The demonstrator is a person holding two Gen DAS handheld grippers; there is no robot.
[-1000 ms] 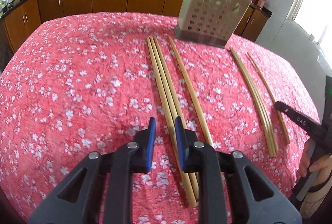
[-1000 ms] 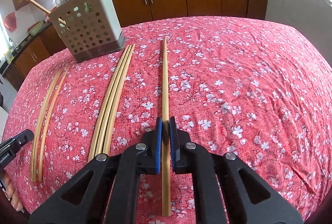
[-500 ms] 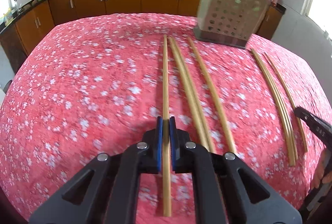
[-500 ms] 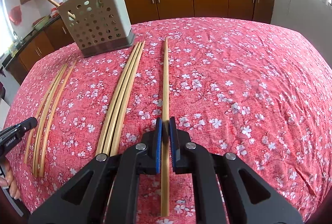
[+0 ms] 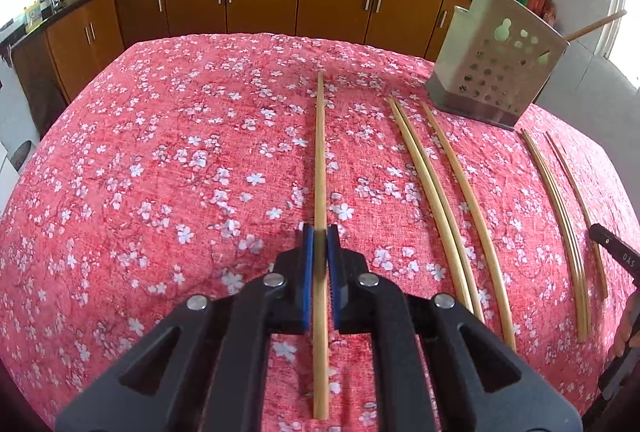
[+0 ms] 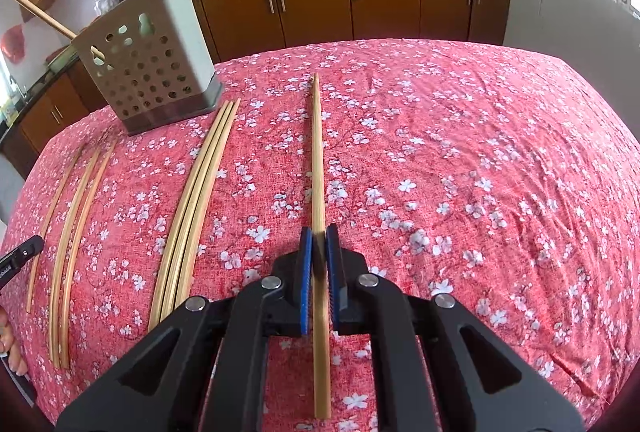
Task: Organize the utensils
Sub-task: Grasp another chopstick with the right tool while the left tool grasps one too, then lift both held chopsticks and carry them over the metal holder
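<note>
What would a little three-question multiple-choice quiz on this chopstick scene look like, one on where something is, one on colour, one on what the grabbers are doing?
1. Where does the perforated holder stand?
A. At the table's far side, beyond the loose chopsticks
B. Between the two grippers
C. On the kitchen counter

2. What colour is the tablecloth?
A. Plain blue
B. Red-pink with white blossoms
C. Green checks

3. What is the state of the left gripper and the right gripper?
A. Both wide open, empty
B. Only the right one holds something
C. Each is shut on one chopstick

Answers:
1 A: the holder sits on the cloth past the far tips of the loose chopsticks.
2 B: white flowers cover a red-pink cloth.
3 C: the left chopstick and the right chopstick each run between closed blue pads.
</note>
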